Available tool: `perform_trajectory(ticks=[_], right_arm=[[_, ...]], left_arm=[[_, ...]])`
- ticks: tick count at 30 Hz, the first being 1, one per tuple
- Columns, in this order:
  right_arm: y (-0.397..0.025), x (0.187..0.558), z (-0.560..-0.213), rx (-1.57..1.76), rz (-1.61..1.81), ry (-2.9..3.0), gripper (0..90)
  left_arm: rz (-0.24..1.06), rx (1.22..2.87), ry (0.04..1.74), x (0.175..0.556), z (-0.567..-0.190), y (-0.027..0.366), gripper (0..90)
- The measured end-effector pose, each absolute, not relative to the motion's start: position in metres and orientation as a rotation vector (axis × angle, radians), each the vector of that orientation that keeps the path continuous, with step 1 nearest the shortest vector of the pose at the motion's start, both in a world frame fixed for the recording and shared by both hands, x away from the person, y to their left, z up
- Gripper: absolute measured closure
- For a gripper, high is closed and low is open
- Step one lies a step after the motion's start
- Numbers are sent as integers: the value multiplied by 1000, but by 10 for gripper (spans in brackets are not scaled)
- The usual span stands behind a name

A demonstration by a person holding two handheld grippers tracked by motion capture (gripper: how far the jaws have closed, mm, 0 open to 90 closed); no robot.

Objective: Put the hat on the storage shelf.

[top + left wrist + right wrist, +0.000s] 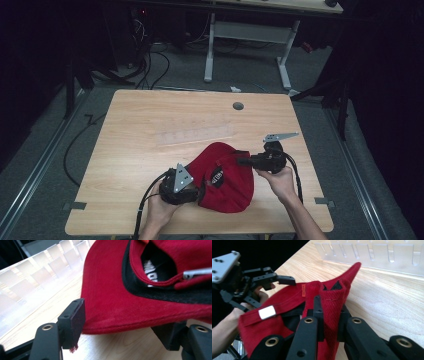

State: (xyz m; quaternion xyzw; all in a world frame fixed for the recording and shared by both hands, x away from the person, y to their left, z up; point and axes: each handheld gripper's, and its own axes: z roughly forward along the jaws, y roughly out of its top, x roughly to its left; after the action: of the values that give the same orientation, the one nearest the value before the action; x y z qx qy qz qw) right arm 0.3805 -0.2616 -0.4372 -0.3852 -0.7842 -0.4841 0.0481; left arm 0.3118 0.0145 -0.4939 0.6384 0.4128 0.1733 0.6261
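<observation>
- We see the right claw (329,315) clamped on a fold of the red cap's (332,305) crown, the cloth pinched between both jaws.
- In the high view that claw (243,161) reaches in from the cap's (225,177) right side.
- The left claw (125,322) stands wide, its jaws set at either side of the cap's brim (110,302); the left pad touches the brim's edge, and we cannot tell whether the right one does.
- In the high view the left claw (192,187) sits at the cap's left edge.
- The cap lies on the desk (140,120) near its front edge, opening turned up, black sweatband (160,293) and a white tag (267,312) showing.
- A clear slotted tray (195,134) lies on the desk just behind the cap.
- A round hole (238,106) marks the desk's far edge.
</observation>
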Motion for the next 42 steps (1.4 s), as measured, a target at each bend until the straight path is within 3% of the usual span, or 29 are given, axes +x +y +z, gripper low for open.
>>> perform_trajectory(ticks=[7, 19, 27, 35, 42], right_arm=[[-258, 382, -440, -1167, -1463, -2386, 838], [-259, 383, -440, -1149, -1473, -2350, 809], [-254, 382, -439, -1156, -1503, -2442, 765], [-258, 382, -438, -1173, -1551, -2403, 760], [-259, 386, -439, -1211, -1553, -2422, 692]], left_arm=[[414, 1461, 949, 311, -493, 17, 318], [388, 1509, 912, 304, -487, 15, 474], [224, 1438, 929, 308, -476, 22, 741], [189, 1459, 914, 306, -466, 24, 793], [183, 1489, 910, 308, -463, 23, 822]])
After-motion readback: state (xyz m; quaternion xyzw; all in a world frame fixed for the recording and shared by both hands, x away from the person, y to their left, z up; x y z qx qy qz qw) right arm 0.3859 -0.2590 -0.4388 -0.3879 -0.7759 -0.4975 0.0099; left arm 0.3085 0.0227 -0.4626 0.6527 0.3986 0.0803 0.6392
